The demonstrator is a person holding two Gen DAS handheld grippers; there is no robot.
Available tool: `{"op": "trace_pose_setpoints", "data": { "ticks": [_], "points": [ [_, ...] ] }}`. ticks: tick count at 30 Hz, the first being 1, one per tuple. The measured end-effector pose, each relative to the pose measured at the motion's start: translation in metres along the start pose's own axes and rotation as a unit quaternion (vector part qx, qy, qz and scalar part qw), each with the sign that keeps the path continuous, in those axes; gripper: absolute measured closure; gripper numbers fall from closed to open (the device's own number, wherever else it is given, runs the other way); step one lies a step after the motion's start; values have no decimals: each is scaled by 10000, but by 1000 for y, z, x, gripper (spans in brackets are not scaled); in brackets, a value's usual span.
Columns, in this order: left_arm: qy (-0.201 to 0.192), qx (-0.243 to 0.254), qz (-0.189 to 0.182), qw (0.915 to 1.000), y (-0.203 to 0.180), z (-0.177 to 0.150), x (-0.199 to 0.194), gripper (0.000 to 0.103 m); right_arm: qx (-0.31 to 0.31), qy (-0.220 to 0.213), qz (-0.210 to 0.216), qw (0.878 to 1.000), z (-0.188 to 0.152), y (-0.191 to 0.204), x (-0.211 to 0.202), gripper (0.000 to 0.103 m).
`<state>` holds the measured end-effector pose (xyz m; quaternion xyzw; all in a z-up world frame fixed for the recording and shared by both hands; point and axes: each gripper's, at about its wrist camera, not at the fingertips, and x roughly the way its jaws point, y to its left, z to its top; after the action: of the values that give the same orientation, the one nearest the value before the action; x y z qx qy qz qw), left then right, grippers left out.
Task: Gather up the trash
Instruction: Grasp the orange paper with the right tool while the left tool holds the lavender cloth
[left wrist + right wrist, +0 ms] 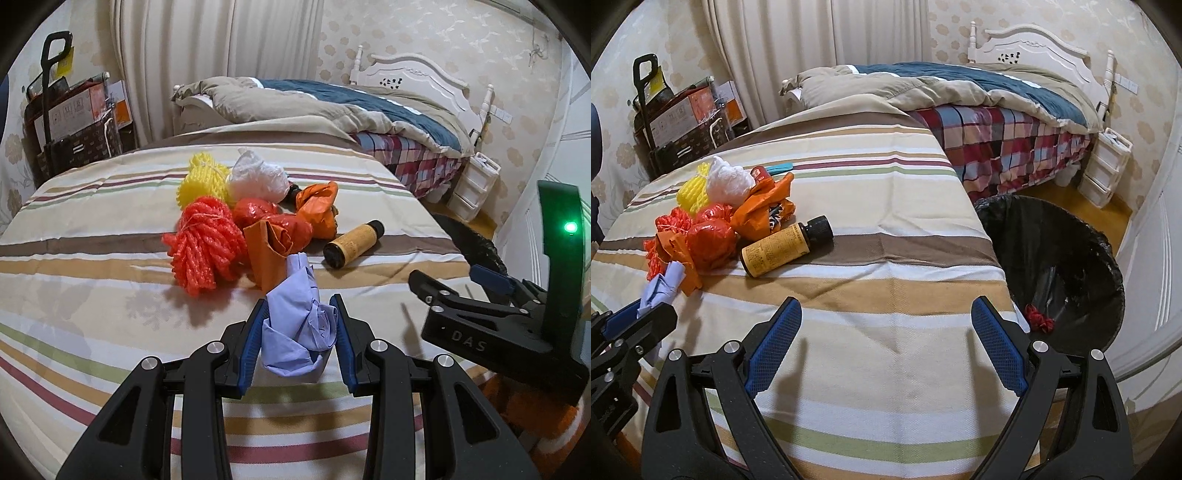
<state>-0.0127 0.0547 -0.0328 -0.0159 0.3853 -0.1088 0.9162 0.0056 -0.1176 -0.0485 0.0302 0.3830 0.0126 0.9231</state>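
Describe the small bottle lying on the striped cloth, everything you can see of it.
The bottle is small and brown, with a ribbed black screw cap, closed, and a yellow-orange printed label around its body; the print is too small to read. It lies on its side on the striped cloth, cap pointing away from the cameras, at the right edge of the trash pile. It seems to touch the orange plastic bag. Neither gripper touches it.

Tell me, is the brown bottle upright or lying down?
Lying down. The bottle rests on its side on the striped cloth, black cap on, beside the orange bags.
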Motion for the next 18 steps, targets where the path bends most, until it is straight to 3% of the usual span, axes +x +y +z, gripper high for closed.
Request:
{"op": "trace_pose_setpoints", "data": {
  "ticks": [10,18],
  "points": [
    [-169,-19,10,9999,4,-3,-22,66,-34,-18,-5,10000,0,1,0,12],
    [-333,-51,349,9988,20,-3,-31,66,-152,-30,-33,9999,0,10,-4,12]
  ]
}}
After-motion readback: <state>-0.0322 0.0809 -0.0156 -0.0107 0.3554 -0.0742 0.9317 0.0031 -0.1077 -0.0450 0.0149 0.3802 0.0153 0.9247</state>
